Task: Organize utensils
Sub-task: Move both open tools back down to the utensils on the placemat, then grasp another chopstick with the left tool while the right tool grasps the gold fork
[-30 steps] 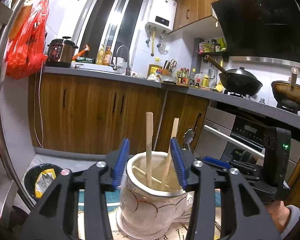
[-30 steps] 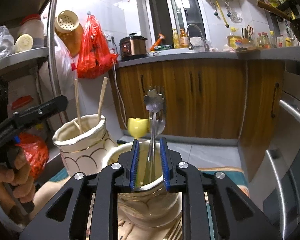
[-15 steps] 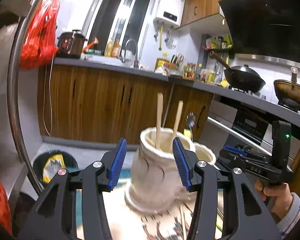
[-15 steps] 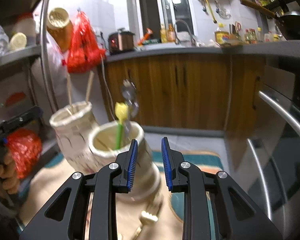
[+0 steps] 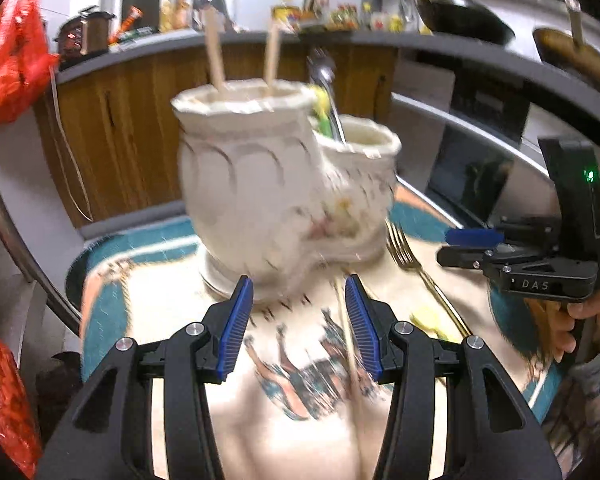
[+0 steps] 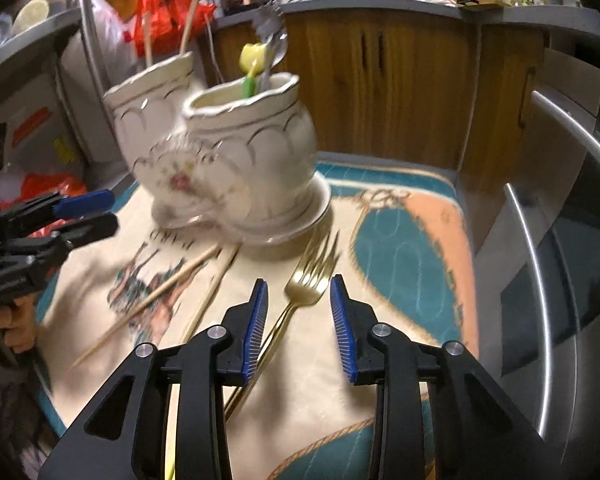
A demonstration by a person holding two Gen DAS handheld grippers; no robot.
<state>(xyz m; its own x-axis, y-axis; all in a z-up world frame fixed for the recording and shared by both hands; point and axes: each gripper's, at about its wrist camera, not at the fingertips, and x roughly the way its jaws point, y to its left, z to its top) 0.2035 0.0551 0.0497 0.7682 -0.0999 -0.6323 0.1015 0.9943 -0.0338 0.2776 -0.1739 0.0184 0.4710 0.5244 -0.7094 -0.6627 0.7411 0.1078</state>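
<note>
A cream double ceramic holder (image 5: 284, 184) stands on a patterned mat (image 5: 300, 392); it also shows in the right wrist view (image 6: 236, 160). Its taller pot holds two wooden chopsticks (image 5: 216, 56), its lower pot a silver utensil (image 5: 324, 84) and a yellow-green one (image 6: 252, 68). A gold fork (image 6: 304, 288) lies on the mat just ahead of my open, empty right gripper (image 6: 298, 332). Two loose chopsticks (image 6: 168, 288) lie left of the fork. My left gripper (image 5: 296, 328) is open and empty, in front of the holder.
Wooden kitchen cabinets (image 6: 380, 80) run behind the table. An oven with a steel handle (image 6: 556, 240) stands at the right. Red plastic bags (image 5: 12, 72) hang at the left. A small yellow piece (image 5: 426, 316) lies on the mat by the fork.
Both grippers have pulled back and tilted down toward the mat. The right gripper let go of the silver utensil, now in the lower pot, and opened wider over the gold fork.
</note>
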